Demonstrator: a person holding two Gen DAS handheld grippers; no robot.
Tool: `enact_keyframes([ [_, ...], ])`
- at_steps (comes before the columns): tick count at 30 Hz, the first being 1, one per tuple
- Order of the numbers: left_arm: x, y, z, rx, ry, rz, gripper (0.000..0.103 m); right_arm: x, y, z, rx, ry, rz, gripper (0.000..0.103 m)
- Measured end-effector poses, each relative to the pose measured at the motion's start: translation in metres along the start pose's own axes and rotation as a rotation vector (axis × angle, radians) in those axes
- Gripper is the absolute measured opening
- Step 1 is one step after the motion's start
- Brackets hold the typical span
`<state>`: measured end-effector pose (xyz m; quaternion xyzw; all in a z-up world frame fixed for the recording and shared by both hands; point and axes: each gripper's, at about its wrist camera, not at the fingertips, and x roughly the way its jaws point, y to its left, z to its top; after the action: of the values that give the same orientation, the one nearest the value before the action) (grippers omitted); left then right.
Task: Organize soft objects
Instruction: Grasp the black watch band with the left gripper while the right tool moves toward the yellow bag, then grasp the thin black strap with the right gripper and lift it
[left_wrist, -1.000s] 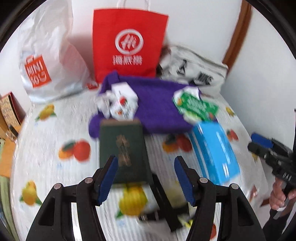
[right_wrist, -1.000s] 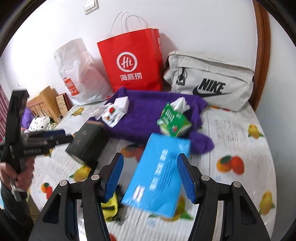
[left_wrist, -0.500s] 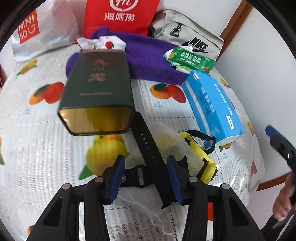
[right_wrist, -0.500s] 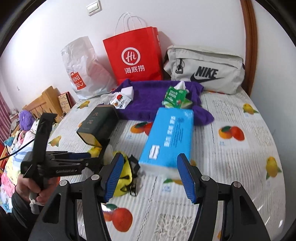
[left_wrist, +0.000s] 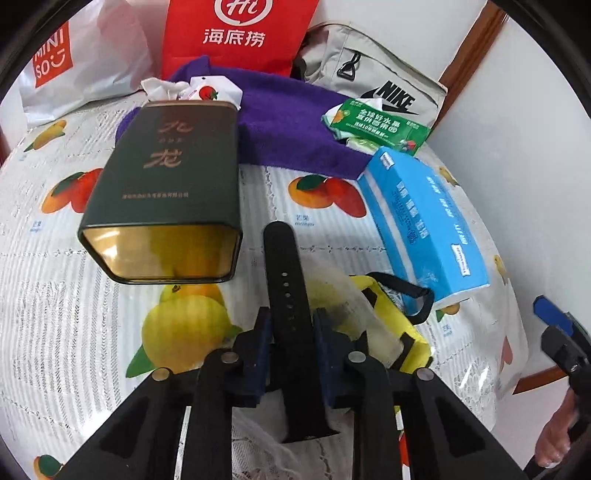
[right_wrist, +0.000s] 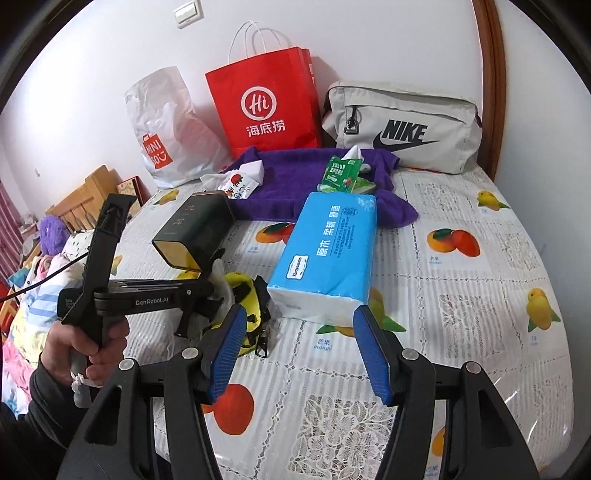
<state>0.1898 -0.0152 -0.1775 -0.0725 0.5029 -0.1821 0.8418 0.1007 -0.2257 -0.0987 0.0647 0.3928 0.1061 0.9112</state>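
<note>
Black rubbery strap, one, lies on the desk pinched between the left gripper jaws; right gripper gapes. One tin, three tissue packs, three bags.

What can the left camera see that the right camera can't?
Only the left wrist view shows the left tongs pinching the black strap.

Only the right wrist view shows the open right tongs, the hand gripping the left tool, and the wooden furniture.

Both show the green tin, blue tissue pack, purple towel, red bag and Nike bag.
</note>
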Motion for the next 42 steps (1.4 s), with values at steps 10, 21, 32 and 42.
enact_keyframes([
  [10,-0.039,0.005,-0.005,0.000,-0.045,-0.005,0.020,-0.003,0.014,-0.009,-0.020,0.002,0.031,0.059],
  [21,-0.060,0.051,-0.032,-0.054,-0.058,0.128,0.020,0.027,0.044,-0.017,-0.067,0.055,0.085,0.059],
  [32,-0.061,0.090,-0.042,-0.104,-0.057,0.164,0.020,0.070,0.112,-0.001,-0.342,0.055,0.117,0.059],
  [42,-0.061,0.104,-0.039,-0.112,-0.054,0.117,0.020,0.133,0.154,-0.018,-0.651,0.206,0.009,0.059],
])
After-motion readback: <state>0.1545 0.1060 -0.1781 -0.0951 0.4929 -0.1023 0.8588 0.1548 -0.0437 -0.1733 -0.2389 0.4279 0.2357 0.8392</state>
